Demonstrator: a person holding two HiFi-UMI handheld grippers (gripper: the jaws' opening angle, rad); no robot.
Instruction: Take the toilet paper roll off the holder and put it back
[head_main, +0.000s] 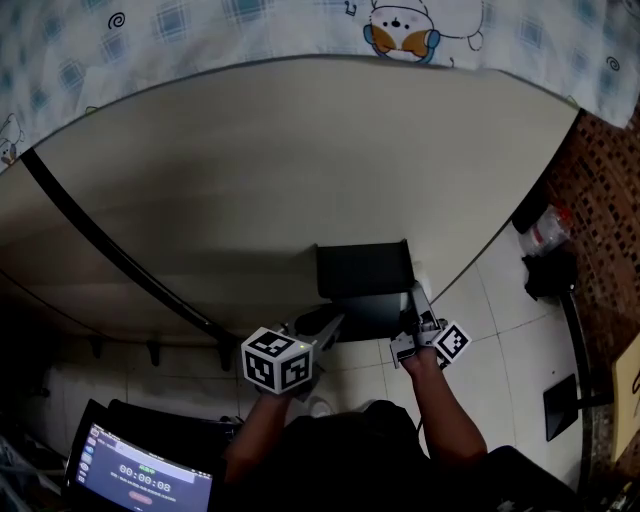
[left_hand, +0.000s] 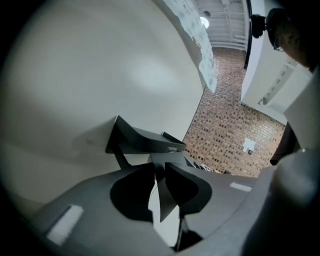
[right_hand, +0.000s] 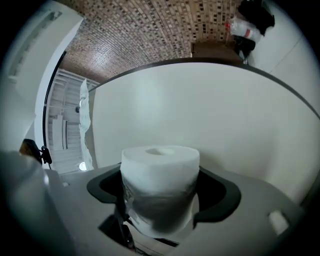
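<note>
1. Right gripper (right_hand: 162, 188): jaws wide, clamped on the roll (right_hand: 160, 162). We see the roll upright between the pads, core hole on top, with the wall (right_hand: 215, 115) beyond it.

2. Left gripper (left_hand: 159, 172): jaws narrow, pinching a thin dark flap (left_hand: 162, 194). We trace the flap down from the holder (left_hand: 142, 141) just ahead of the tips.

3. Holder, head view (head_main: 365, 268): we log it on the wall, touching the left gripper's (head_main: 322, 328) tips, with the right gripper (head_main: 414, 318) just beside it.
</note>
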